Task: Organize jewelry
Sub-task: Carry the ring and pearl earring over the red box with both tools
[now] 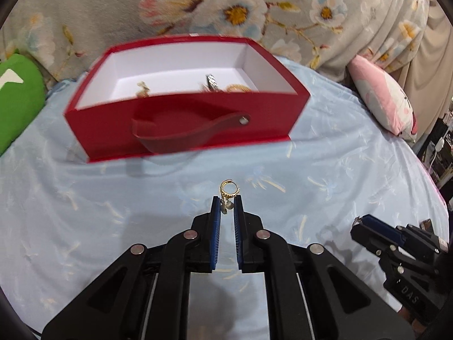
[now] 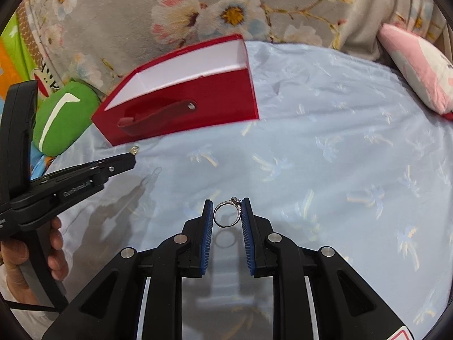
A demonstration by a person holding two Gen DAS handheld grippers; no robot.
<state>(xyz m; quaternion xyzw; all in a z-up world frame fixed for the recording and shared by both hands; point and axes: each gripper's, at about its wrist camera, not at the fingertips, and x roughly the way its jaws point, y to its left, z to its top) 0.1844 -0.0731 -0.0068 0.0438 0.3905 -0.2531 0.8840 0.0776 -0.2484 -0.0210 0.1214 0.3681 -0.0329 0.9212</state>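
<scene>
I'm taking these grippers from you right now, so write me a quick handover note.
Left gripper: shut on a gold earring, above the sheet.
Right gripper: shut on a silver ring, also above the blue bedsheet.
Red box: open ahead, several jewelry pieces already inside.
Left to do: carry both pieces over the box and release them.

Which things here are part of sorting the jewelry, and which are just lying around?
Part of the job:
- gold earring, held in the left tool
- silver ring, held in the right tool
- red box, some jewelry already inside

Just lying about:
- green cushion
- pink pillow
- floral blanket
</scene>
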